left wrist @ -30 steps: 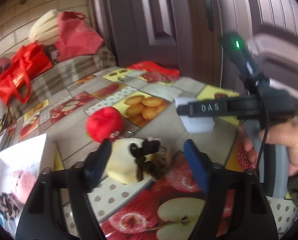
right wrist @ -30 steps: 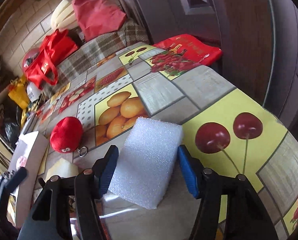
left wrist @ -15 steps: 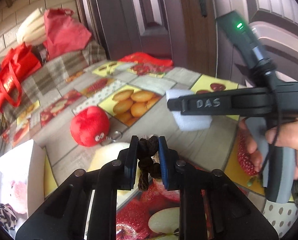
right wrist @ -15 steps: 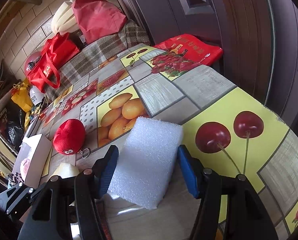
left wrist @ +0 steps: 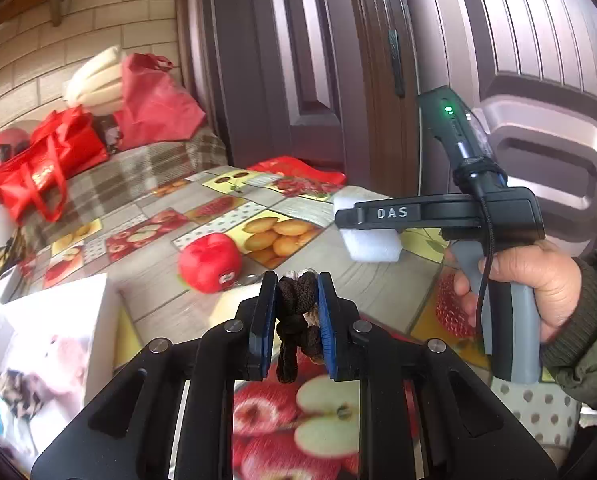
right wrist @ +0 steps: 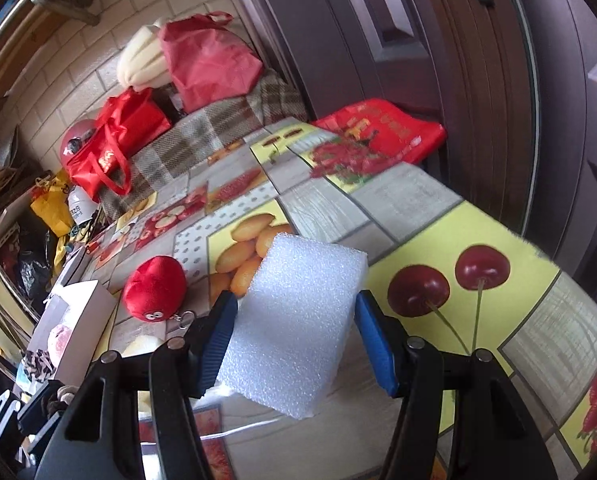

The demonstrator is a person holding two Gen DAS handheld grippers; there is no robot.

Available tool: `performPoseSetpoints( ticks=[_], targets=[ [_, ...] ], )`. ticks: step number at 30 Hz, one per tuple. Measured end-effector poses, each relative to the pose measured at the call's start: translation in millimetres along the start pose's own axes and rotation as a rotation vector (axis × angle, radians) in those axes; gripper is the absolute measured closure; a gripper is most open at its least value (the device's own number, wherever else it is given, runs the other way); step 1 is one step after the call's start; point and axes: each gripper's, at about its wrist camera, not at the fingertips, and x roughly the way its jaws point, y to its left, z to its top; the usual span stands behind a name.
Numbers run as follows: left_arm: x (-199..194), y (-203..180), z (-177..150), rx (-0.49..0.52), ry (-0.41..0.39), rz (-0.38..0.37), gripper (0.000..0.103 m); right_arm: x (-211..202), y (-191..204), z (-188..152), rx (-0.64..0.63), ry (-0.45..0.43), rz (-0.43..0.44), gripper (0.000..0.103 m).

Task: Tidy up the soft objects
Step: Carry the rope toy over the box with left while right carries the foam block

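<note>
Here the left gripper (left wrist: 297, 320) has its blue pads pressed hard on a dark brown knotted cord (left wrist: 294, 312), which bunches up between them and hangs a little below; the jaws have just been closing on it. The cord seems to belong to a pale yellow soft toy (left wrist: 228, 306), mostly hidden behind the gripper's finger, though the join cannot be seen. Just beyond lies a red plush ball (left wrist: 210, 262) with a small face and a metal key ring, resting on the fruit-print tablecloth (left wrist: 150, 232). To the left stands an open white box (left wrist: 54, 320) with a pink soft thing and a spotted cloth inside.

The right gripper (right wrist: 296, 338) stands half spread around a white foam block (right wrist: 298, 320). Its left pad touches the block's edge; whether the right pad also presses on it cannot be told. A hand (left wrist: 538, 280) in an olive sleeve holds that gripper's handle. Farther back, red bags (right wrist: 114, 144) sit on a plaid cloth (right wrist: 218, 132) against the brick wall.
</note>
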Motion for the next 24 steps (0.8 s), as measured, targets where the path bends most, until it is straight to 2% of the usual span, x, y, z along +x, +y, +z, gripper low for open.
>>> performPoseSetpoints(
  ticks=[3, 7, 11, 18, 24],
  targets=[
    [-19, 8, -6, -0.033, -0.034, 0.028, 0.085, -17, 15, -5, -0.069, -0.079, 0.017, 0.042],
    [-41, 20, -16, -0.08, -0.056, 0.045, 0.085, -32, 34, -17, -0.142, -0.133, 0.053, 0.042],
    [-63, 33, -26, -0.123, -0.075, 0.07, 0.085, -40, 55, -25, -0.205, -0.151, 0.09, 0.042],
    [-95, 53, -40, -0.15, -0.117, 0.17, 0.085, -41, 79, -34, -0.267, -0.146, 0.129, 0.042],
    [-105, 81, -50, -0.239, -0.108, 0.19, 0.085, -45, 93, -44, -0.313, -0.149, 0.137, 0.042]
  ],
)
